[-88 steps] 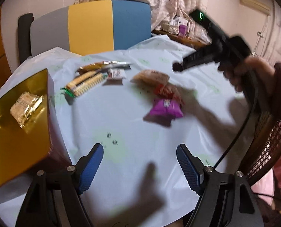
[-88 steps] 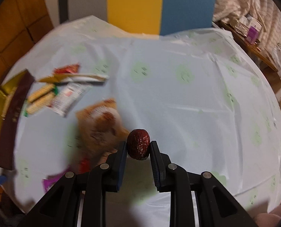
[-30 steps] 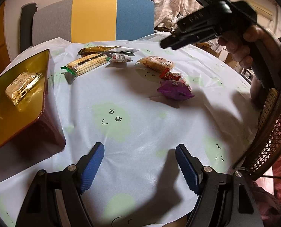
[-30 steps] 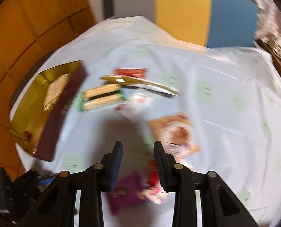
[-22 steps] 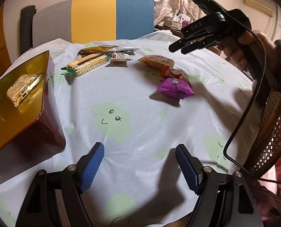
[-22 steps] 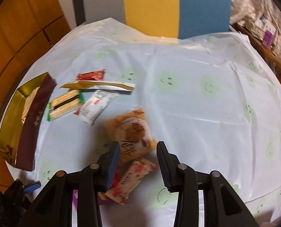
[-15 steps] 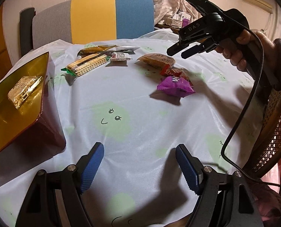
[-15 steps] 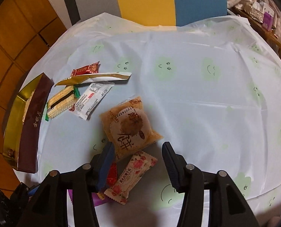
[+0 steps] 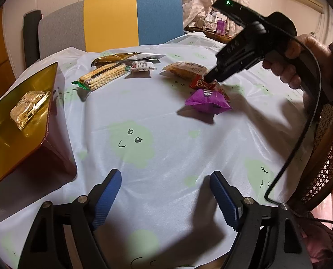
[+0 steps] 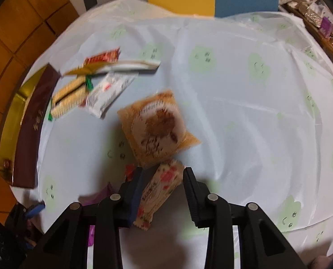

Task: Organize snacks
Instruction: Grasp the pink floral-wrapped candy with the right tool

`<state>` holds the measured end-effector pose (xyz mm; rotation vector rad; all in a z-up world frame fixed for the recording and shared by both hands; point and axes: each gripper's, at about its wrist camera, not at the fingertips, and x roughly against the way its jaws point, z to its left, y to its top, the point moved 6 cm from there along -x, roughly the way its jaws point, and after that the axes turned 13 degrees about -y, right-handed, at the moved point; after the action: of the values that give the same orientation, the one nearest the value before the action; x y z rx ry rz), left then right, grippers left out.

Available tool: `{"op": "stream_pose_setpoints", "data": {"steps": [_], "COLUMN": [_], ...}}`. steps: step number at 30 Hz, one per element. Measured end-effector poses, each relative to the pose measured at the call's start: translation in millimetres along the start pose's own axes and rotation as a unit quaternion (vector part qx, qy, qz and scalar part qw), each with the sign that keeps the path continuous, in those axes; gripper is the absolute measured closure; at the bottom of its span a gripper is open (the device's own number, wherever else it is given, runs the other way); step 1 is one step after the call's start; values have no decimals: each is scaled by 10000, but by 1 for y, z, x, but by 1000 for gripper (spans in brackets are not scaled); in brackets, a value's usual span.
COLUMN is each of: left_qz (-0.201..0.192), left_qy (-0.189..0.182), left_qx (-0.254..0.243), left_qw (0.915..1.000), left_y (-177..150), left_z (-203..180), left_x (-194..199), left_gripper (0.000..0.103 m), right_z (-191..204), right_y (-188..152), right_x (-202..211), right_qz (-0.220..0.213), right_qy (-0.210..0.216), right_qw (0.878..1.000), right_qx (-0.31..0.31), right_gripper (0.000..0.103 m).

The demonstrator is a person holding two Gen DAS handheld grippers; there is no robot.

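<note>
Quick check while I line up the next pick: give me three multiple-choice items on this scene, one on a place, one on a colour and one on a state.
1. Where is the gold-wrapped snack?
A. Inside the gold box
B. On the tablecloth beside the wafer pack
C. Between the left gripper's fingers

2. What colour is the loose packet nearest the left gripper?
A. Green
B. Purple
C. White

3. How does the left gripper stand?
A. Shut on a packet
B. Shut and empty
C. Open and empty

Answers:
1 A: the gold-wrapped snack lies on the shiny inner face of the gold box at the table's left edge.
2 B: the purple packet lies closer to the left gripper than the other packets on the cloth.
3 C: its blue pads stand wide apart with only the tablecloth between them.
</note>
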<state>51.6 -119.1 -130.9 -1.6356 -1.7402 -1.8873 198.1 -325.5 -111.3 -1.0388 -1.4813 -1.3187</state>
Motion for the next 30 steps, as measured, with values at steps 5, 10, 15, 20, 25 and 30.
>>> {"op": "stream_pose_setpoints", "data": {"steps": [5,10,15,20,25,30], "left_qz": [12,26,66,129,82,111], "left_qy": [11,12,24,-294,-511,-915], "left_qx": [-8,-13,55,468,526,1078], "left_qw": [10000,10000,10000,9984,9973,9899], "left_y": [0,0,1,17,56,98], "left_z": [-1,-1,0,3,-2,2], "left_x": [0,0,1,4,4,-9], "left_gripper": [20,19,20,30,31,40], "right_z": [8,14,-2,-13,-25,-35], "right_y": [-8,-12,-13,-14,-11,-9], "right_x": [-7,-10,-9,-10,-11,-12], "right_qz": [233,185,150,236,321,366], "right_qy": [22,-313,-744,-824,-910,-1015], "right_qw": [9995,9980,9964,9961,9953,9940], "right_qx": [221,512,389,208,-31,-161], "right_gripper": [67,77,78,78,78,78]}}
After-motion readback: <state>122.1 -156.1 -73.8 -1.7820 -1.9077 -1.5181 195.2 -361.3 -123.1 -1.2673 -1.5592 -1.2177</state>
